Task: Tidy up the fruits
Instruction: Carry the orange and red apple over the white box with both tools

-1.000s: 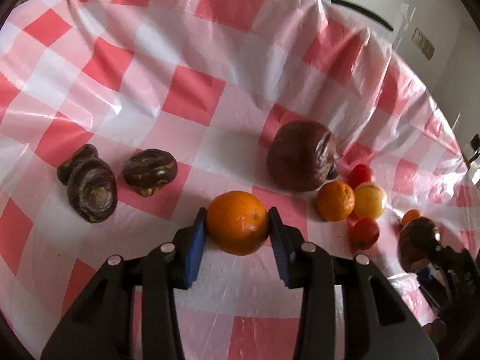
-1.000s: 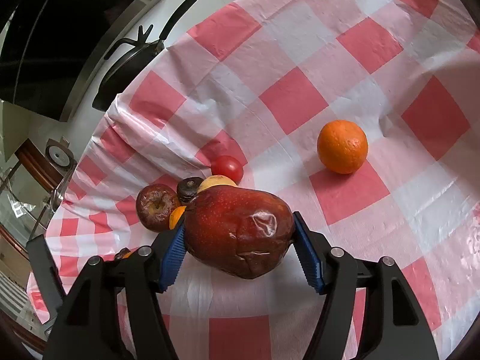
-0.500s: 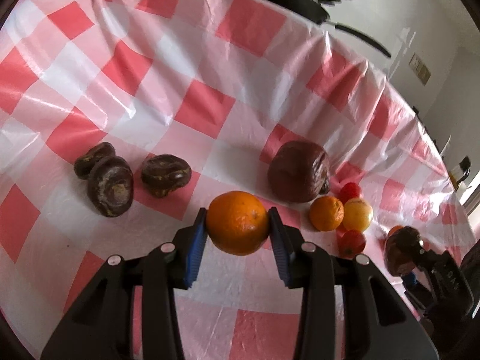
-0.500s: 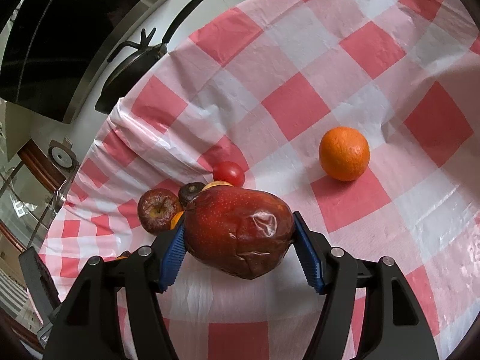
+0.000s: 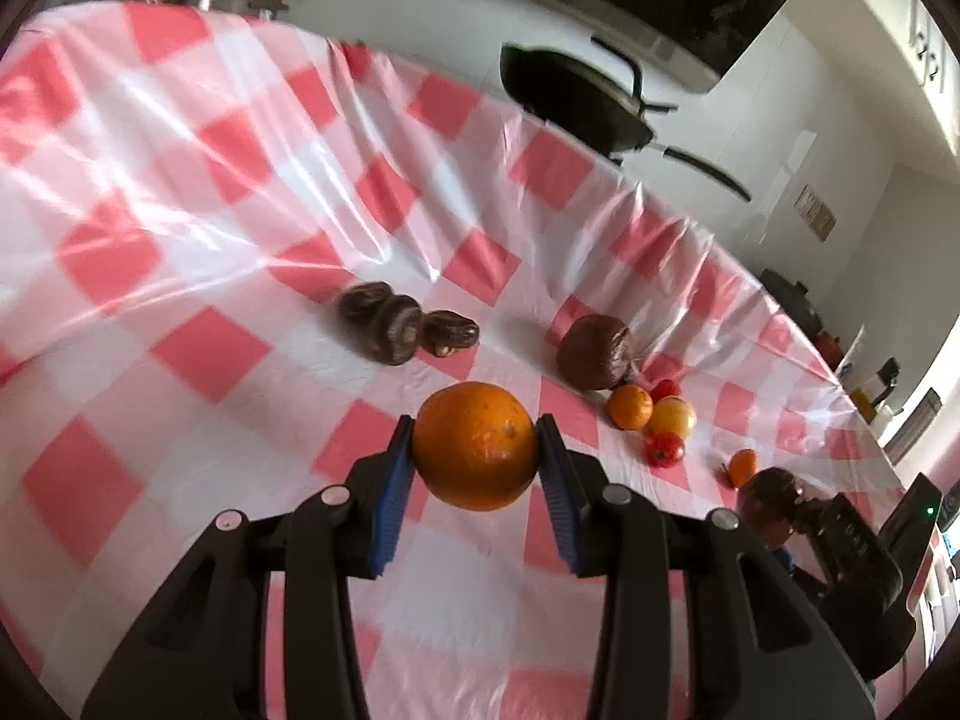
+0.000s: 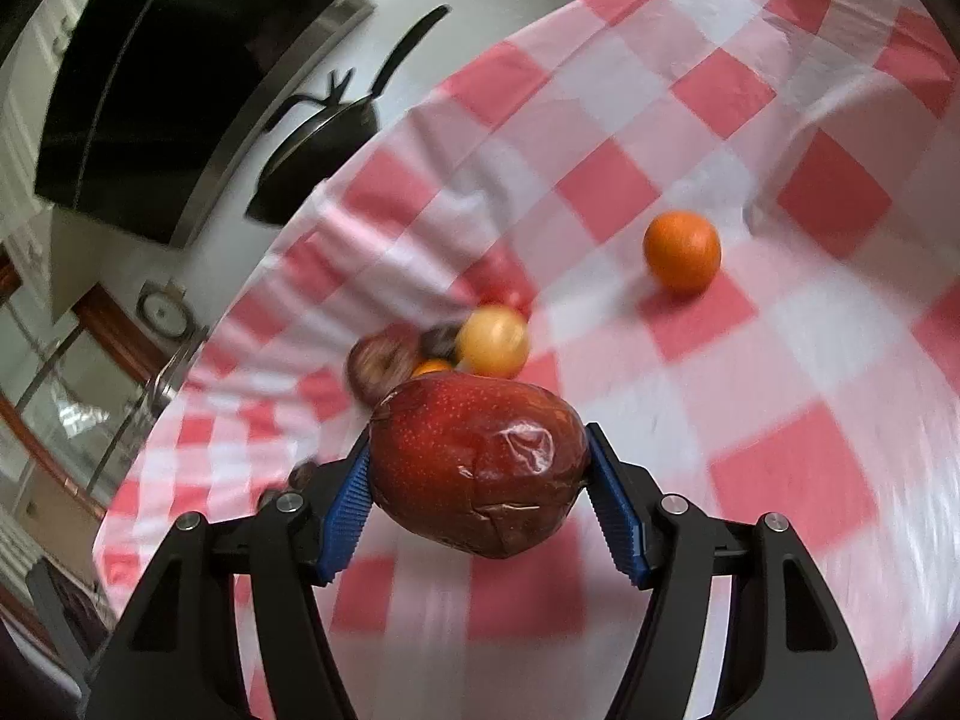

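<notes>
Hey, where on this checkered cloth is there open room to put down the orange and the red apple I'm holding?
Widest bare stretch: left of the three dark fruits, out to the checkered cloth edge. Also open: around the lone orange in the right wrist view. Crowded: the cluster by the big dark brown fruit, with small orange, yellow fruit, tomato.

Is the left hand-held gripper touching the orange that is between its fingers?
Touching. In the left wrist view both blue pads of the left hand-held gripper press against the sides of the orange, which hangs clear above the tablecloth.
</notes>
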`<move>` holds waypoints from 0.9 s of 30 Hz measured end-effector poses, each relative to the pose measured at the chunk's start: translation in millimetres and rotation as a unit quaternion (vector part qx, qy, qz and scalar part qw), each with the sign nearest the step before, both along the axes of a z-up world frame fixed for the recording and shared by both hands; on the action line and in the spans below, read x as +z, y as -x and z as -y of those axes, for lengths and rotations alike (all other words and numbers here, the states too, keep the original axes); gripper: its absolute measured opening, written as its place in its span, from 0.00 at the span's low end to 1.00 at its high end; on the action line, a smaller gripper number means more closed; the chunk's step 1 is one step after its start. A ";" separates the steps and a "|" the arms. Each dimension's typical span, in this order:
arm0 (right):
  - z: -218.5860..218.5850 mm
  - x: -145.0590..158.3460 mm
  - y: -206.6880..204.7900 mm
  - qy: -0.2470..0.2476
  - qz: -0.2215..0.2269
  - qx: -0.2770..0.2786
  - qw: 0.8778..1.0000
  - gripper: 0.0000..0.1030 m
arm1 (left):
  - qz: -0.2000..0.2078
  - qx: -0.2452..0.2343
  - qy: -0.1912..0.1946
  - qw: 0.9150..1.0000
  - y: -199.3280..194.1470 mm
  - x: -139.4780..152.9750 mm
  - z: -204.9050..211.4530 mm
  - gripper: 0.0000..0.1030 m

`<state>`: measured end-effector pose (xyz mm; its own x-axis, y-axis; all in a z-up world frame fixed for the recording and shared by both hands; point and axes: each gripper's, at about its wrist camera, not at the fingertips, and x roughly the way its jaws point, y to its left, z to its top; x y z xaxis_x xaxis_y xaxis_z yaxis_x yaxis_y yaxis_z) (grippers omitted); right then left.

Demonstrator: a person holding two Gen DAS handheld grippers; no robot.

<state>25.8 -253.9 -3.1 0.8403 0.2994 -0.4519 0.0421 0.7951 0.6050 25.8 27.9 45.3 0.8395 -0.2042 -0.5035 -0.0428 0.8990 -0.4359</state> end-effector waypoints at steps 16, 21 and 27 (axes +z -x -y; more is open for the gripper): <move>-142.5 4.7 137.8 0.065 0.024 0.201 0.977 0.63 | 0.066 0.004 -0.032 0.997 168.1 15.2 -66.5 0.39; -178.3 5.3 158.7 0.072 0.024 0.255 0.964 0.63 | 0.073 0.032 -0.063 0.995 216.5 14.3 -107.1 0.39; -216.3 4.5 179.4 0.068 0.015 0.319 0.945 0.63 | 0.058 0.089 -0.083 0.991 266.4 5.9 -166.5 0.39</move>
